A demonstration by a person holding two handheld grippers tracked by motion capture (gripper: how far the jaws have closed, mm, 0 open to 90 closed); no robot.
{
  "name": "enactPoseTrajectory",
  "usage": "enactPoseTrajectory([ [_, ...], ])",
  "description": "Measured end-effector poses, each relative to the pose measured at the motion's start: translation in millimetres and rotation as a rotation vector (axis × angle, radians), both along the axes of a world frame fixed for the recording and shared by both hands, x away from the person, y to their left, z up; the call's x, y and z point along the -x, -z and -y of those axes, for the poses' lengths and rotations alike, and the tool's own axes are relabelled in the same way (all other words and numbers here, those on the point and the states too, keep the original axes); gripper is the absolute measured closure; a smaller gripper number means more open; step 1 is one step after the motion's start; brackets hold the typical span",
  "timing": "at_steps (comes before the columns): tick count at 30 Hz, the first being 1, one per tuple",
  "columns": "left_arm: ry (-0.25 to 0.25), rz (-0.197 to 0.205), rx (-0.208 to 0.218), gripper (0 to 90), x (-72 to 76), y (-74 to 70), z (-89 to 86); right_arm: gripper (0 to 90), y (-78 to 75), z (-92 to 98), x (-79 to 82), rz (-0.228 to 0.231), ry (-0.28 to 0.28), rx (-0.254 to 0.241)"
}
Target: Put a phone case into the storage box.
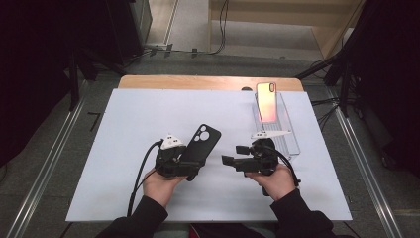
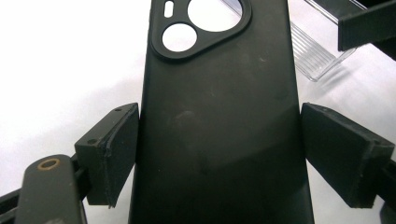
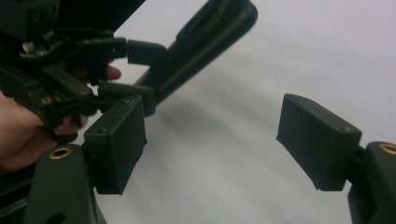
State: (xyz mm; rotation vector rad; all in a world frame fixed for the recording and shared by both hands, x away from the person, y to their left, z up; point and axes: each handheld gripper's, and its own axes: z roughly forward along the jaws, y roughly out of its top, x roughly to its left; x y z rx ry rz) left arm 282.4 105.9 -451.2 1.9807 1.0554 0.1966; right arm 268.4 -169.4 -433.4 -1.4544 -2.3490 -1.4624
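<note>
A black phone case [image 1: 202, 141] with a camera cut-out is held off the white sheet, its camera end pointing away from me. My left gripper [image 1: 190, 167] is shut on its lower end; in the left gripper view both pads [image 2: 116, 151] press the case [image 2: 219, 116] by its long edges. My right gripper [image 1: 234, 154] is a short way to the right, turned on its side with its jaws pointing at the case. It is open, and the right gripper view shows nothing between its fingertips [image 3: 210, 140], with the case [image 3: 205, 32] farther off.
A phone [image 1: 266, 101] with a shiny orange-pink back leans in a clear plastic stand [image 1: 287, 131] at the back right. The white sheet [image 1: 124, 129] covers a wooden table [image 1: 198, 82]. Metal rails run along both sides.
</note>
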Motion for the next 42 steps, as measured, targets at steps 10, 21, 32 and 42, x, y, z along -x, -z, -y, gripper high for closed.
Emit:
enactPoseTrajectory([
  [10,-0.07,0.027,0.058,15.2,6.0,11.1,3.8,22.4,-2.4,-7.9,-10.9,-0.009,0.035,-0.02],
  [21,-0.082,0.067,0.088,15.2,16.6,17.1,13.0,22.4,-0.6,-17.2,-18.9,0.018,0.066,-0.042],
  [32,-0.101,0.143,0.097,15.2,28.7,20.8,20.4,23.2,1.5,-23.5,-28.6,-0.005,0.085,-0.059],
  [42,-0.116,0.204,0.114,15.2,42.0,21.8,28.0,27.7,0.2,-25.6,-35.4,-0.019,0.1,-0.101],
])
